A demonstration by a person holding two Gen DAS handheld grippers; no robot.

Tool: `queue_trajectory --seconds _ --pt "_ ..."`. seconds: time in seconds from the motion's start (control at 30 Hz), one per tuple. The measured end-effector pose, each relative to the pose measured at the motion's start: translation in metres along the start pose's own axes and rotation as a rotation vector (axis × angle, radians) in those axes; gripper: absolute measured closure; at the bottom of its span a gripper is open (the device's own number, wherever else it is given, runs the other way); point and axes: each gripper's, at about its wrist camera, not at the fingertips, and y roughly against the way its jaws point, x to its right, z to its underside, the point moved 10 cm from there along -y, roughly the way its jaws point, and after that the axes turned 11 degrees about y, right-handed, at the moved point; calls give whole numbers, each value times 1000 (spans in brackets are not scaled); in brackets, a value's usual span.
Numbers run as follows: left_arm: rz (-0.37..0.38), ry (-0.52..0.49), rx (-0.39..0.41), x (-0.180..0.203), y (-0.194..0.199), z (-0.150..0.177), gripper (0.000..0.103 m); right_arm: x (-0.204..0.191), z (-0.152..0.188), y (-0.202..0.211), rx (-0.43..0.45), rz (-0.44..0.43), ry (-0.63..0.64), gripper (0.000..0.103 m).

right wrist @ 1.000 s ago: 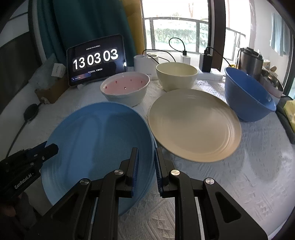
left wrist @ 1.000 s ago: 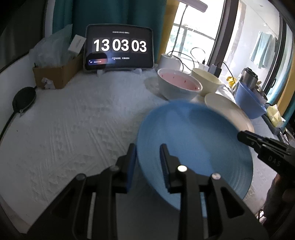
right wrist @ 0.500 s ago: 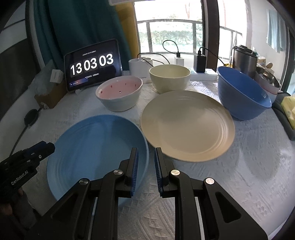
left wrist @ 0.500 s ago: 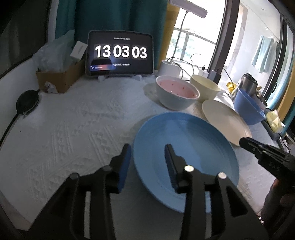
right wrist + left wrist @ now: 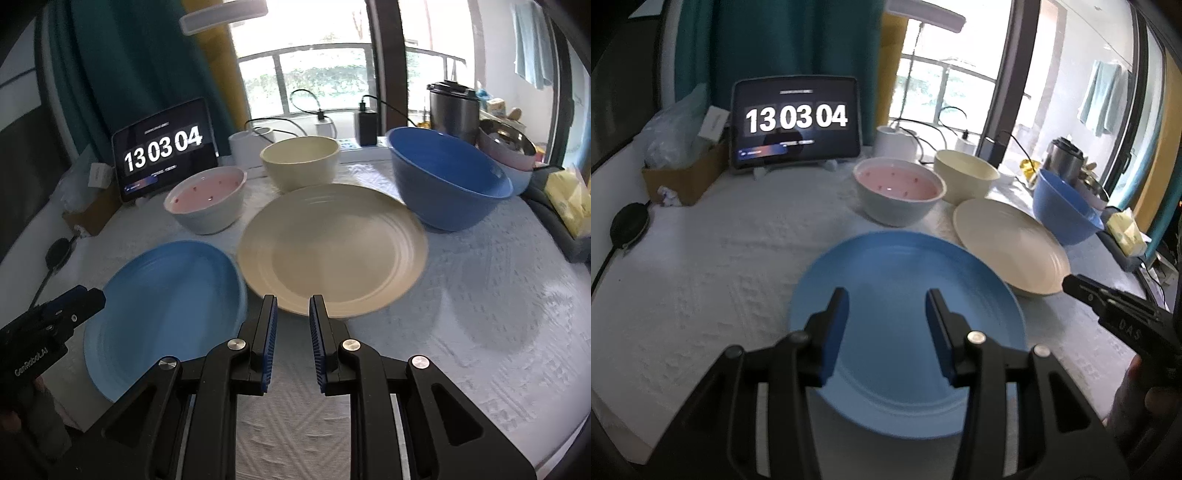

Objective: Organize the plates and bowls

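A blue plate (image 5: 894,266) (image 5: 166,295) lies flat on the white cloth. My left gripper (image 5: 886,299) hovers over its near half, open, with nothing between the pads. My right gripper (image 5: 294,301) is to the right of the blue plate, in front of the cream plate (image 5: 332,251) (image 5: 1008,247). Its jaws stand narrowly apart and hold nothing. Behind the plates stand a pink-lined bowl (image 5: 207,195) (image 5: 897,184), a cream bowl (image 5: 299,162) (image 5: 964,173) and a big blue bowl (image 5: 447,181) (image 5: 1063,210). Each gripper shows at the edge of the other's view, the left gripper (image 5: 92,295) and the right gripper (image 5: 1071,284).
A tablet clock (image 5: 796,122) stands at the back left beside a cardboard box (image 5: 683,177). A black puck with a cable (image 5: 629,225) lies at the left edge. Chargers and cables (image 5: 321,125), a dark pot (image 5: 454,107), a metal bowl (image 5: 506,144) and a yellow pack (image 5: 569,199) crowd the back right.
The blue plate went from tilted in both grips to flat on the cloth. The left jaws opened wider, the right let go of the rim, and both grippers drew back from the plate.
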Motion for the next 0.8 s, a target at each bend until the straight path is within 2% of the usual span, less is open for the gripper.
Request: queue_trajectory --seconds 0.57,0.7,0.8 --pt "47 -80 -9 60 -17 0 58 74 8 -8 0 38 -102 83" --pt "50 -87 -12 66 -24 -3 58 84 6 -15 -5 43 -118 81" --pt "50 -92 -18 69 -28 -3 58 91 7 -23 -18 41 -132 74"
